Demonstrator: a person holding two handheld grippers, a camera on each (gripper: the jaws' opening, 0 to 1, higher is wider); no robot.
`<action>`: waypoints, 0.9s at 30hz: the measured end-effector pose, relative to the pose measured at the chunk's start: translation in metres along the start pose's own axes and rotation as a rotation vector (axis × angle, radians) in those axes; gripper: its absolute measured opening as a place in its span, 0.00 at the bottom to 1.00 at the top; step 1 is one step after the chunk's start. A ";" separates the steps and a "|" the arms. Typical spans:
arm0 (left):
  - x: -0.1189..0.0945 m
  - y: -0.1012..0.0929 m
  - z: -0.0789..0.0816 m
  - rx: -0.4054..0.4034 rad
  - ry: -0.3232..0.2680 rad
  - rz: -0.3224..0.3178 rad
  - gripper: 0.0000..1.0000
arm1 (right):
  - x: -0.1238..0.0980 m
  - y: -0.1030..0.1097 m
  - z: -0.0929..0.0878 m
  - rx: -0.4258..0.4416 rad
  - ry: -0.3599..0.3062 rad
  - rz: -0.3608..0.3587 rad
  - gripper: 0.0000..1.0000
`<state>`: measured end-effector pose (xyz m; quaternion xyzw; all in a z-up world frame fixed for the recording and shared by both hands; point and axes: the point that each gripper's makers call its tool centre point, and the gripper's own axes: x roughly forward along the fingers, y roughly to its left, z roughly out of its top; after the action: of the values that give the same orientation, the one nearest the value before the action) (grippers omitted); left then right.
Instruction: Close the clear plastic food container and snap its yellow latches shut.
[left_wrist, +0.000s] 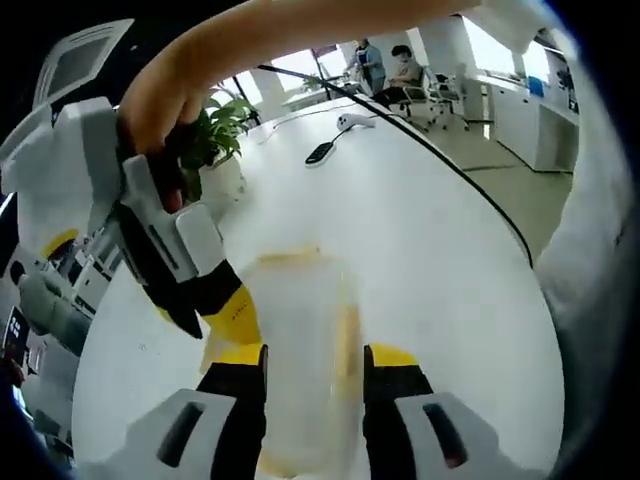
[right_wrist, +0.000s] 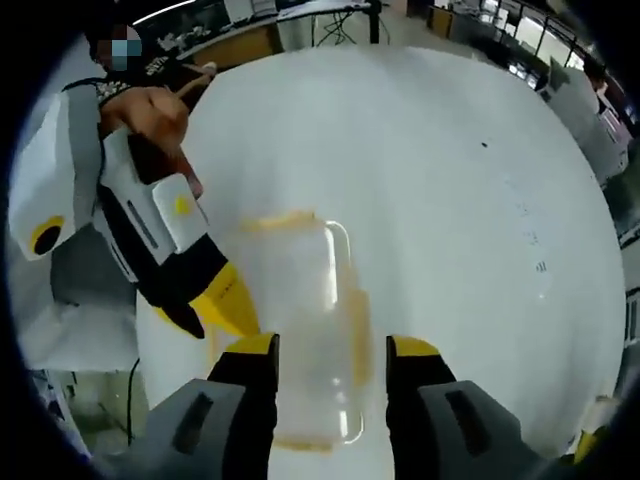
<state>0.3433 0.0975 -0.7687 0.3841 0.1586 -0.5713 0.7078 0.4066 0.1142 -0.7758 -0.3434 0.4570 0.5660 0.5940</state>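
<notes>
The clear plastic food container (left_wrist: 300, 350) stands on the round white table (left_wrist: 430, 230), directly ahead of each camera, and its long axis runs along the line of sight in both views. In the left gripper view it lies between the two yellow-tipped jaws of the left gripper (left_wrist: 315, 362); the jaws are spread to about the container's width and flank its walls, but blur prevents confirming contact or a firm hold. In the right gripper view the container (right_wrist: 305, 330) sits likewise between the jaws of the right gripper (right_wrist: 330, 352), also parted to straddle it, and grip cannot be confirmed there either. Pale yellow bands, judged to be the latches (right_wrist: 275, 220), show along the far edge and the sides; whether the lid is seated or any latch is snapped cannot be told. In each view the opposite gripper enters from the left, angled down with its yellow tip beside the container's left flank, so the two tools approach from opposing ends. Judgement: the coming move depends on this alignment, since with the long axis in line with the jaws, each gripper is nearest to the end latch on its own side and should press that one. On the table beyond lie a dark remote (left_wrist: 320, 153) and a small white device (left_wrist: 352, 122), with a potted plant (left_wrist: 215, 130) at the edge and a black cable (left_wrist: 450, 160) curving past.
</notes>
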 end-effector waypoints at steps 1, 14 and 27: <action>0.001 0.001 -0.001 0.009 0.009 0.004 0.31 | 0.001 0.000 0.000 -0.005 0.004 0.001 0.39; 0.006 -0.006 -0.004 0.066 0.055 -0.017 0.30 | 0.006 0.011 -0.004 0.031 0.115 0.101 0.35; 0.007 -0.007 -0.003 0.040 0.093 0.014 0.28 | 0.006 0.014 -0.005 0.039 0.138 0.103 0.33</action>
<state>0.3394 0.0945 -0.7781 0.4254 0.1771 -0.5507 0.6960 0.3920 0.1136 -0.7819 -0.3459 0.5248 0.5618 0.5378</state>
